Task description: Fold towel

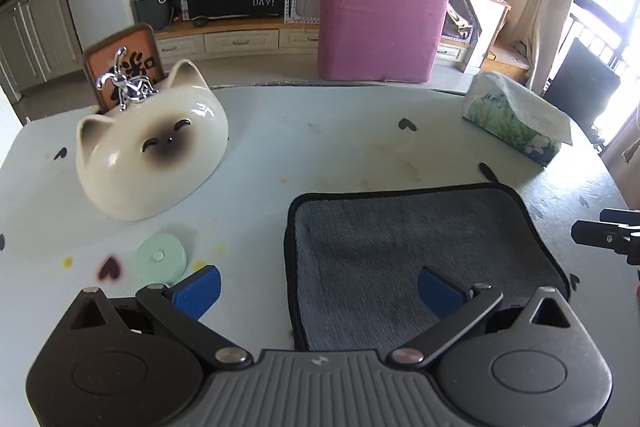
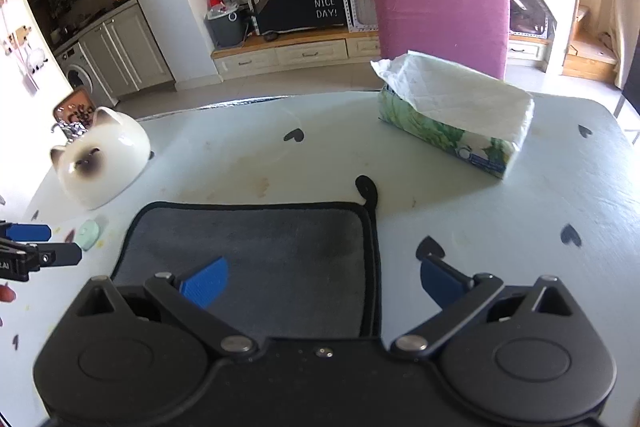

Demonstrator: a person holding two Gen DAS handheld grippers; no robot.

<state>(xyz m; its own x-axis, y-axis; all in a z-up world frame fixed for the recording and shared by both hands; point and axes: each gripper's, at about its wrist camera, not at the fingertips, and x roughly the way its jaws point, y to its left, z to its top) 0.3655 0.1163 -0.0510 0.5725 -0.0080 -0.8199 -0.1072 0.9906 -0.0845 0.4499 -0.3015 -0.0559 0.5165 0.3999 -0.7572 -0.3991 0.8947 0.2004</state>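
Observation:
A grey towel (image 1: 400, 247) with black trim lies folded flat on the white table; it also shows in the right wrist view (image 2: 260, 251). My left gripper (image 1: 318, 293) is open, its blue pads straddling the towel's left edge just above it. My right gripper (image 2: 324, 283) is open, its pads straddling the towel's right edge. Neither holds anything. The right gripper's tip shows at the far right of the left wrist view (image 1: 608, 235); the left gripper's tip shows at the left of the right wrist view (image 2: 32, 247).
A cream cat-shaped ceramic holder (image 1: 152, 147) stands at the left, with a mint round disc (image 1: 160, 259) in front of it. A tissue box (image 2: 456, 119) sits at the back right. A pink chair (image 1: 380, 23) stands behind the table (image 1: 320, 131).

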